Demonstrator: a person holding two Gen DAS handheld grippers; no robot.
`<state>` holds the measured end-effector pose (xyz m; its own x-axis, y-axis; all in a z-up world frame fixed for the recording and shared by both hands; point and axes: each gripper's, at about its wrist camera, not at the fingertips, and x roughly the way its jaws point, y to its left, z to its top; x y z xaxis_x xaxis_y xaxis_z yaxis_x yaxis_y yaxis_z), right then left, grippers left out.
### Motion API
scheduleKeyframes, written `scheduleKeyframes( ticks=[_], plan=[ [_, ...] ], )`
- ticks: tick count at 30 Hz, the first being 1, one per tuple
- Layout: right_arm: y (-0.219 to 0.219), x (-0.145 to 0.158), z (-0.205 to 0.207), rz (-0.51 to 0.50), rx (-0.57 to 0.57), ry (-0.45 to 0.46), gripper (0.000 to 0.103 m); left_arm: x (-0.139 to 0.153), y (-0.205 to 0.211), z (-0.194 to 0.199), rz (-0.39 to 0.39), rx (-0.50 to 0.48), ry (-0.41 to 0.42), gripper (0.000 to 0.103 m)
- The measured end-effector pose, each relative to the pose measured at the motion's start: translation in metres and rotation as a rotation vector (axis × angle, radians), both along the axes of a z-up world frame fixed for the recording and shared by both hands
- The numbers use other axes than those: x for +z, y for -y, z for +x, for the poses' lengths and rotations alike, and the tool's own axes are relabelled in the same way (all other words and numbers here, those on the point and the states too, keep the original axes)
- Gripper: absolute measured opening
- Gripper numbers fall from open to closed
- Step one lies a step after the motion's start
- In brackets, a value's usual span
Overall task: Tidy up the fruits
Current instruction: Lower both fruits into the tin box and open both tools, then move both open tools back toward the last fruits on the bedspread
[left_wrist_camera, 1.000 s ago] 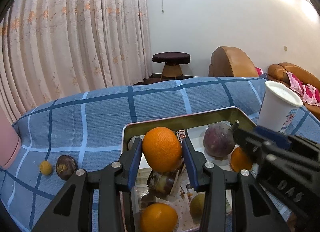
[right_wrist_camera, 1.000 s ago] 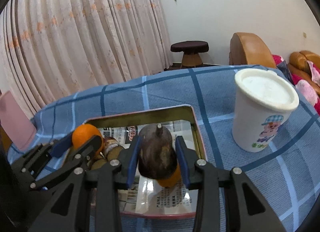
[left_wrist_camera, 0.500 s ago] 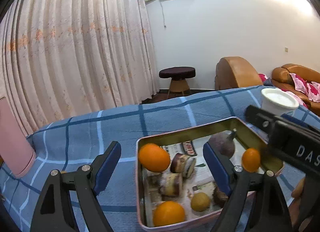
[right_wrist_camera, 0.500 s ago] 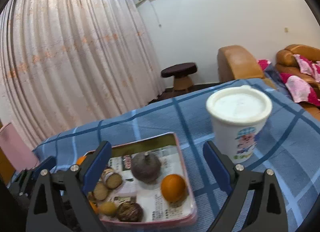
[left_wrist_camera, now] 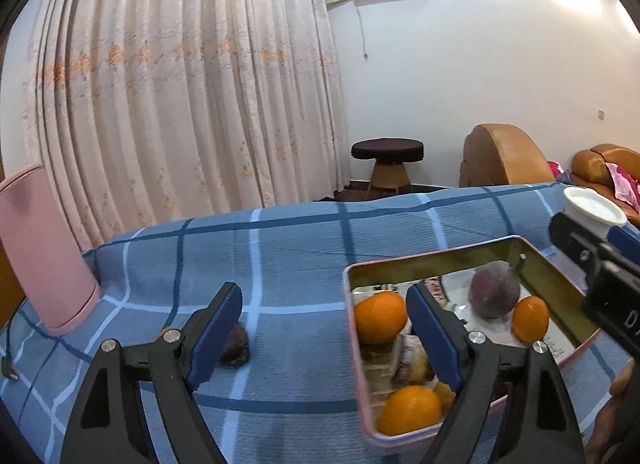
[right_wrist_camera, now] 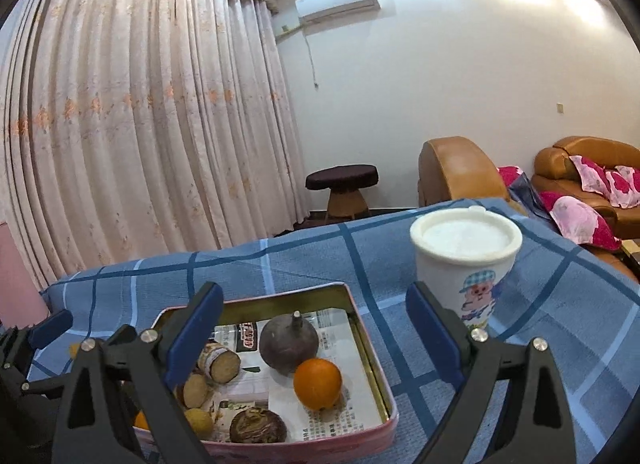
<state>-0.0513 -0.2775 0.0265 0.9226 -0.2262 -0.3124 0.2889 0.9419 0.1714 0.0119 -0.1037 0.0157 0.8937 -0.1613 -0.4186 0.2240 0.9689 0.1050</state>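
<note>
upright, stem-up: beetroot (right_wrist_camera: 289, 347) in tin (right_wrist_camera: 374, 360)

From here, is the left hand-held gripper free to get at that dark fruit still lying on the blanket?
Probably yes. The left hand-held gripper is open and holds nothing, and the dark fruit lies on the blanket just behind its left finger, outside the tin, with nothing over it.

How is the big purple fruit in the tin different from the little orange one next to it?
The dark purple fruit is bigger and has a stub of stem on top; the small orange shows none. The purple one looks dull, the orange one bright. The purple one sits farther back in the tin. Both are round and lie on the printed paper, touching.
</note>
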Motion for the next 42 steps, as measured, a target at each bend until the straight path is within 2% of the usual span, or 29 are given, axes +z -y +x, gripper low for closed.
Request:
scheduleKeyframes(
  ticks=[4,8,16,29,32,38,42],
  plan=[
    [-0.003,-0.001,0.0,0.028,-0.001,-0.001,0.095,-0.002,-0.012,-0.001,0.002,0.024,-0.002,0.085],
    [-0.014,-0.002,0.003,0.041,0.005,-0.02,0.095,-0.003,-0.026,0.002,-0.029,0.04,-0.023,0.085],
    [-0.053,-0.002,0.01,0.012,0.05,-0.04,0.095,-0.004,-0.053,0.006,-0.019,0.078,-0.035,0.085],
    [-0.118,-0.005,0.033,-0.018,0.142,-0.08,0.093,-0.01,-0.113,0.028,-0.05,0.165,-0.089,0.085],
    [-0.129,-0.006,0.041,-0.022,0.16,-0.099,0.089,-0.011,-0.125,0.034,-0.046,0.185,-0.103,0.085],
    [-0.153,-0.013,0.063,-0.029,0.227,-0.179,0.076,-0.015,-0.165,0.056,-0.04,0.295,-0.154,0.085],
    [-0.173,-0.018,0.08,-0.037,0.283,-0.229,0.074,-0.017,-0.195,0.067,-0.028,0.379,-0.173,0.085]
  ],
)
